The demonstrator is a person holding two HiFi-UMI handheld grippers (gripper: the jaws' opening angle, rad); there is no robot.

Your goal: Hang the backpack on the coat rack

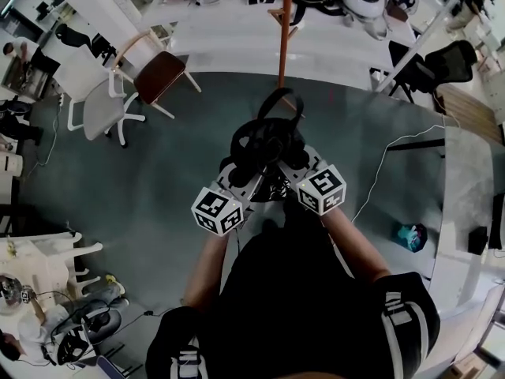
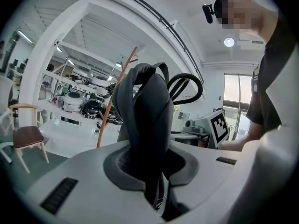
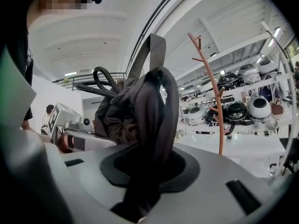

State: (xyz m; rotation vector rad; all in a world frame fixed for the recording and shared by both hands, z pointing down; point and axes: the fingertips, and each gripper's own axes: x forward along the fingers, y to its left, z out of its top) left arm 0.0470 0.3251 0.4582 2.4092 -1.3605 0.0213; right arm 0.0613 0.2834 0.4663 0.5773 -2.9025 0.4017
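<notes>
Currently the black backpack [image 1: 264, 140] is held up off the floor [image 1: 158, 172], just short of the orange coat rack [image 1: 282, 30] and not hung on it, with its top loop [image 1: 276, 101] on the side facing the rack's pole. The left gripper [image 2: 150, 171] is clamped on a padded strap of the backpack. The right gripper [image 3: 142, 171] is clamped on a fold of its dark fabric, and both sit side by side on the person's side of the rack.

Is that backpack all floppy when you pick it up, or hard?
Probably floppy: the backpack crumples into folds where the left gripper and right gripper pinch it. Likely fairly light, since those two pinches alone carry it. Its cord loop holds a rounded shape, so that part seems stiffer.
</notes>
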